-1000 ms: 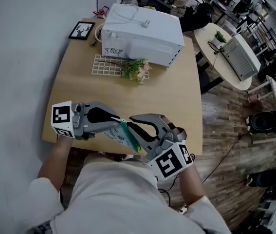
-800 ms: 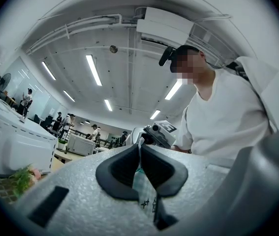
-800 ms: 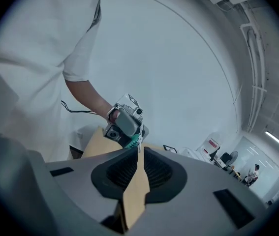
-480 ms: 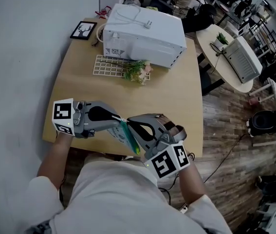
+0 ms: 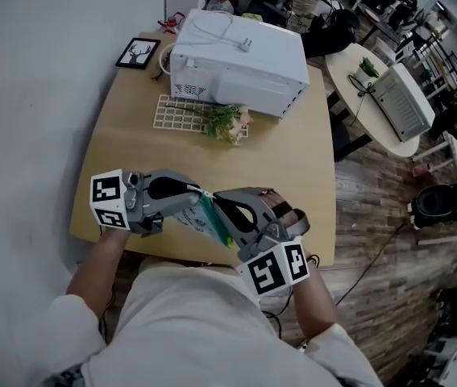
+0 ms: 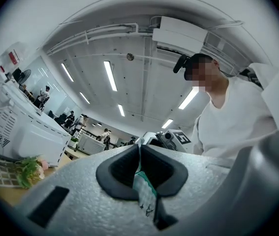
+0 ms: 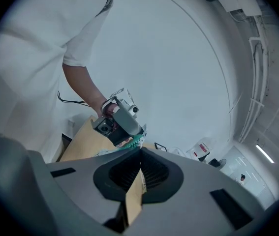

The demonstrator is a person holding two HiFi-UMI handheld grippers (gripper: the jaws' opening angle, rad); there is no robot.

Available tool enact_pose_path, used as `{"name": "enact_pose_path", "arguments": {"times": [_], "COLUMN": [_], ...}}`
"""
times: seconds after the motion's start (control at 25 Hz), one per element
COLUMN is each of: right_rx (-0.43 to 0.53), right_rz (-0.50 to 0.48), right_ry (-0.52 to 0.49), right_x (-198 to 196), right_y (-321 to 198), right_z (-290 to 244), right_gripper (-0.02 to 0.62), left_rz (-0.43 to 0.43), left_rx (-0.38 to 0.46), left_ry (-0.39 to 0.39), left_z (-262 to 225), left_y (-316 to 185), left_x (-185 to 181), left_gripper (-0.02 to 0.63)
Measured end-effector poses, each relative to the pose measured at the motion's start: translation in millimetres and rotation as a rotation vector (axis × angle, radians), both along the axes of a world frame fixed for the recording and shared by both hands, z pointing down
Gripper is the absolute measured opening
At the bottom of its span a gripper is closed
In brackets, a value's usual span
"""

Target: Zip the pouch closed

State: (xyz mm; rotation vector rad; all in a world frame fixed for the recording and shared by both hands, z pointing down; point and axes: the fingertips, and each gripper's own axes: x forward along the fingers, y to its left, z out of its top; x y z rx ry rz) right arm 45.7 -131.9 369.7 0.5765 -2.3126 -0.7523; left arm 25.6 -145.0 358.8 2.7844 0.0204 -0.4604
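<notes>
I hold a small white pouch [image 5: 198, 220] with a teal edge in the air over the table's near edge, between both grippers. My left gripper [image 5: 199, 193] comes in from the left and is shut on the pouch's edge. In the left gripper view the green-and-white fabric [image 6: 143, 190] sits pinched between the dark pads. My right gripper [image 5: 218, 201] meets it from the right, shut on a tan pull tab [image 7: 135, 196] that runs down between its pads. The right gripper view shows the left gripper [image 7: 117, 123] and the teal edge [image 7: 136, 140] just ahead.
On the wooden table [image 5: 284, 176] stand a white appliance [image 5: 240, 55], a white grid rack [image 5: 176, 111], a small flower bunch [image 5: 226, 122] and a framed picture [image 5: 138, 52]. A round white table [image 5: 349, 71] and cables lie to the right on the floor.
The right gripper has rolled a little, and its marker cube has shifted left. The left gripper has edged slightly down and right. The pouch stays between them.
</notes>
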Motion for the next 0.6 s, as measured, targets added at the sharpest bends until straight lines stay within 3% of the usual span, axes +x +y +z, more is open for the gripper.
{"name": "enact_pose_path", "arguments": {"times": [0.36,0.6], "right_rx": [0.095,0.117], "right_rz": [0.065,0.081], "right_ry": [0.000,0.021], "right_x": [8,15], "right_y": [-20,-28], "right_z": [-8,-1], "right_gripper": [0.002,0.002], "left_rz": [-0.114,-0.186], "left_rx": [-0.082,-0.186], "left_ry": [0.015,0.032], "left_z": [-7,-1], "left_y": [-25,-48], "left_x": [6,6], "left_gripper": [0.023,0.023]}}
